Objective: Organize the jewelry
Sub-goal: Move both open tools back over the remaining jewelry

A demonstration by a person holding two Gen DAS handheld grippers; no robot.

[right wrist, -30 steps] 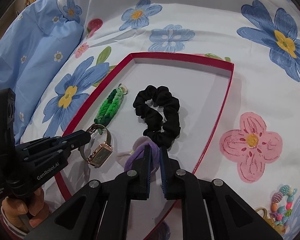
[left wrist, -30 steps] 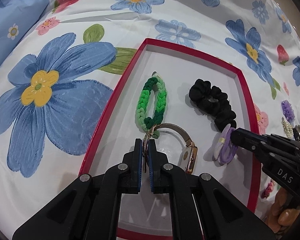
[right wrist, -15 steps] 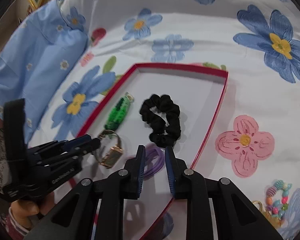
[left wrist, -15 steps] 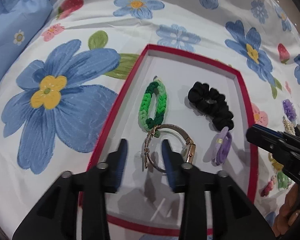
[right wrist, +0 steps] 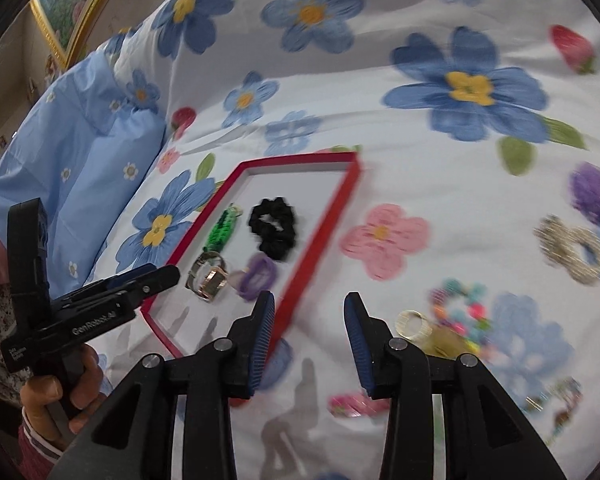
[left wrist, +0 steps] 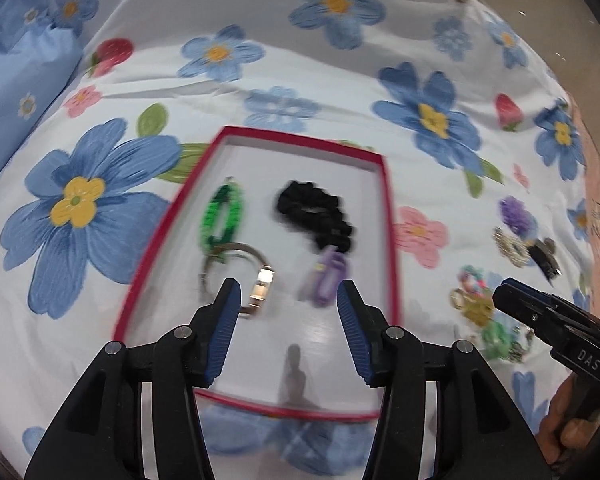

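Gleaming rose-gold watch [left wrist: 260, 290], ruffled scrunchie [left wrist: 314, 216]

We hold 2 grippers, both pointing steeply downward. The left gripper [left wrist: 286, 328] has just been opening; its jaws stand apart with nothing between them. The right gripper [right wrist: 309, 342], at 3 o'clock of it, likewise has just been opening, empty.

Tray [left wrist: 389, 216]: I see a red rim, white floor.
Scrunchie [left wrist: 316, 216]: black.
Braided band [left wrist: 223, 216]: green.
Bedsheet [left wrist: 340, 92]: white, blue flowers.
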